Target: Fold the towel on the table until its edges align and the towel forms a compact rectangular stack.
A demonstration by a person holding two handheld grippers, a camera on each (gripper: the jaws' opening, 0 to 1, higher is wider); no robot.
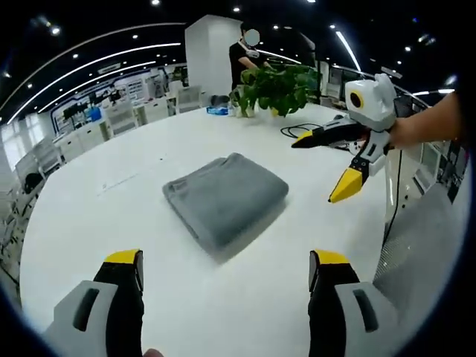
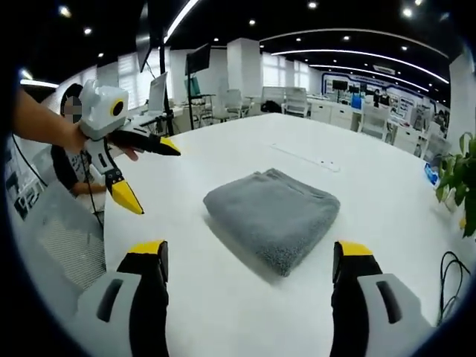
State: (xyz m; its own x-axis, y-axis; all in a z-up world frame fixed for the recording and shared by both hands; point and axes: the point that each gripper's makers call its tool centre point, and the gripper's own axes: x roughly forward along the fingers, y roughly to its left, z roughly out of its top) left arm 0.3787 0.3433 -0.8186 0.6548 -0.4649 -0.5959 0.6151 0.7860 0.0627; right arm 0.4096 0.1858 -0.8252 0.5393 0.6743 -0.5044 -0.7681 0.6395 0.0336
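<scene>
On the white desk (image 1: pixel 89 216) the grey towel (image 1: pixel 227 199) lies as a compact folded rectangle, edges roughly aligned. Both tongs, left (image 1: pixel 225 271) and right (image 2: pixel 249 260), hang spread and empty, near the towel but apart from it. Judgement: folding looks complete; next, only check alignment.

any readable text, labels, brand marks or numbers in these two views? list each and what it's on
None can be read.
Grey towel: plain, no tag or label showing.
White table: no markings.
Left tool and right tool: yellow tips and pale housings, no lettering visible.
Blue item by the potted plant: too small and blurred to read.
Background wall panels: too blurred to read.
</scene>
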